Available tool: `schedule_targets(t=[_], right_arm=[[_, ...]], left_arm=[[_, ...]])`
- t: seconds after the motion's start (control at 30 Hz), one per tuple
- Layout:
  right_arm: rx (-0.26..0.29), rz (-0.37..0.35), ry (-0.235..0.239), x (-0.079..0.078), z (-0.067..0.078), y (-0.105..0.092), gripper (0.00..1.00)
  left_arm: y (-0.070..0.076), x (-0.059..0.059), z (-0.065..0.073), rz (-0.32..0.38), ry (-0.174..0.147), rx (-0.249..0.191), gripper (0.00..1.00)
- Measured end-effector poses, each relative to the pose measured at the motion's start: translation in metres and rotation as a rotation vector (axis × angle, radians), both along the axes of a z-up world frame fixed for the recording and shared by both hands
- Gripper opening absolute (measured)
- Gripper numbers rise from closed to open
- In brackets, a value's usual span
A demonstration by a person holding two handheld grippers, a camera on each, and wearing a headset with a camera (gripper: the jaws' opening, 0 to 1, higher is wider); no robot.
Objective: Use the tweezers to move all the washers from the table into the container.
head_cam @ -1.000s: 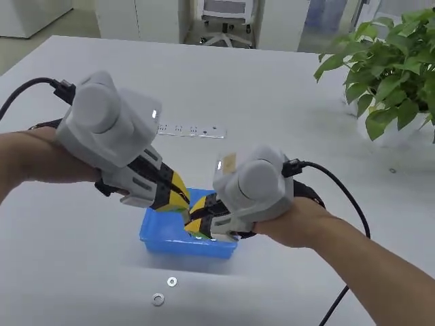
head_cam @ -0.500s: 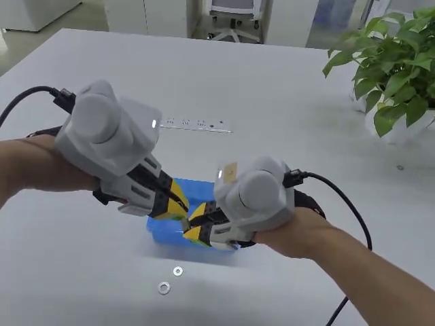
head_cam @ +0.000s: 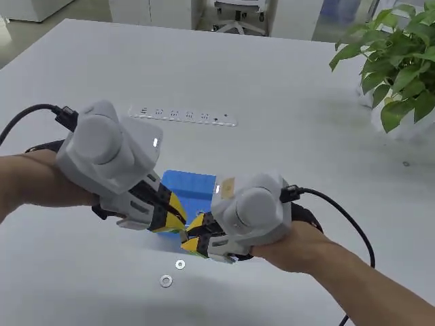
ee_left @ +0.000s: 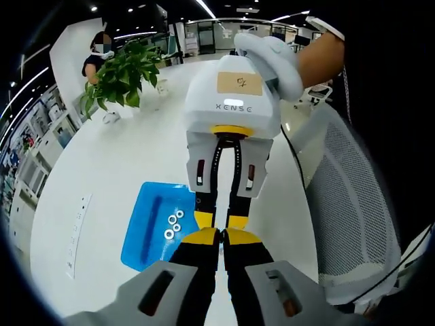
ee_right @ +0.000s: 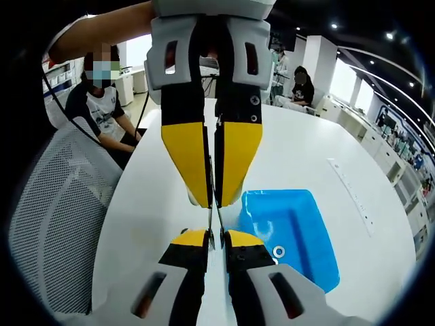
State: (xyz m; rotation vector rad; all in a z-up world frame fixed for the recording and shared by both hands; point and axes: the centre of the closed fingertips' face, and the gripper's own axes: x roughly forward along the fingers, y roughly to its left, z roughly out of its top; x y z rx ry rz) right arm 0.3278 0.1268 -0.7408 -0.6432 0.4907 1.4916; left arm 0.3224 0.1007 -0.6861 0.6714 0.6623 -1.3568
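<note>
Two metal washers [head_cam: 180, 264] [head_cam: 166, 280] lie on the white table just in front of the blue container [head_cam: 194, 187]. In the left gripper view, three washers [ee_left: 173, 224] rest inside the container [ee_left: 153, 224]. My left gripper [head_cam: 178, 227] and right gripper [head_cam: 194, 239] meet tip to tip at the container's near edge, above the table washers. The tweezers [ee_right: 211, 221] show as a thin metal strip running between both pairs of shut jaws. In its own view the left gripper [ee_left: 221, 238] faces the right one. A washer [ee_right: 279, 252] lies in the container [ee_right: 296, 234] beside my right gripper [ee_right: 212, 239].
A white power strip [head_cam: 183, 115] lies farther back on the table. A potted plant [head_cam: 401, 68] stands at the far right. Cables trail from both grippers. A mesh office chair [ee_right: 61, 224] stands at the table's edge, and people sit beyond it.
Both grippers, still tip to tip, have come from over the container toward its near edge, closer to the two washers on the table. The head camera has shifted.
</note>
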Motion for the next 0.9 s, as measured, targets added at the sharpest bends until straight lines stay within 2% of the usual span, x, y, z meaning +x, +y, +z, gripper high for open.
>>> schedule_targets(t=[0.37, 0.9], right_arm=[[-0.004, 0.007, 0.022, -0.008, -0.017, 0.004, 0.11], [-0.016, 0.027, 0.042, -0.011, -0.034, 0.010, 0.11]], left_arm=[[0.003, -0.009, -0.015, -0.002, 0.017, 0.020, 0.06], [0.010, -0.010, -0.033, 0.004, 0.038, 0.044, 0.06]])
